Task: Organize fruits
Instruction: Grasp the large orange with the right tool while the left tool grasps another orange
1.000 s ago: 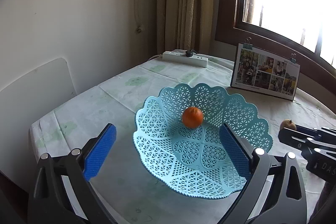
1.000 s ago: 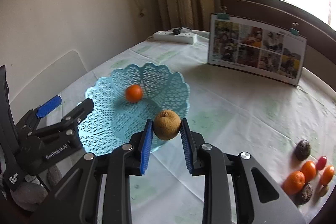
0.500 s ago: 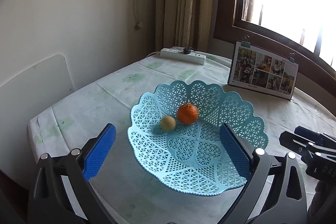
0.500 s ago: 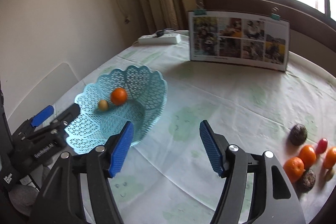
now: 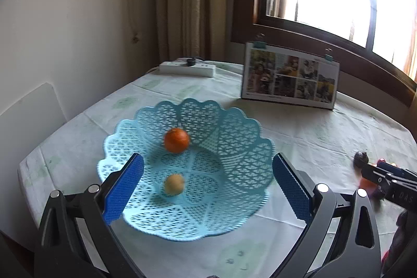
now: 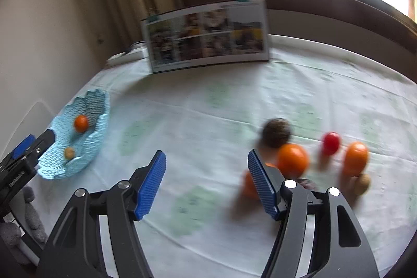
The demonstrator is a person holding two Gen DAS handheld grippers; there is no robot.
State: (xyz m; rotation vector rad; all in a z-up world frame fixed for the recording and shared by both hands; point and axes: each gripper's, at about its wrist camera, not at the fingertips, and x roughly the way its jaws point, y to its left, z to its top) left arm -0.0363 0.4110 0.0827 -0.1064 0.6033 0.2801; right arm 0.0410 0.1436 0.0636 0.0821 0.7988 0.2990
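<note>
Right gripper: the right gripper (image 6: 206, 184) is held spread wide and empty above the tablecloth (image 6: 208, 106); nothing lies between its blue pads.
Left gripper: the left gripper (image 5: 208, 186) is likewise spread and empty, its pads set either side of the near rim of the blue lattice basket (image 5: 234, 132).
Fruit still loose: a cluster is seen just ahead and to the right of the right gripper's right finger — a dark round fruit (image 6: 276, 132), an orange (image 6: 293, 160) nearest the finger, a small red fruit (image 6: 331, 143), a second orange fruit (image 6: 355, 158) and a small brown fruit (image 6: 362, 184); the view is blurred, so finer naming is not possible.
Fruit already sorted: an orange (image 5: 176, 140) and a small tan fruit (image 5: 174, 183) are lying inside the basket, ahead of the left gripper.
Handling: the fruits are judged light, round and prone to rolling; the skins are probably firm, but bruising is risked by a hard squeeze.
Hold: a grasp across the widest middle is advised, with the neighbours touching the nearest orange kept clear.
</note>
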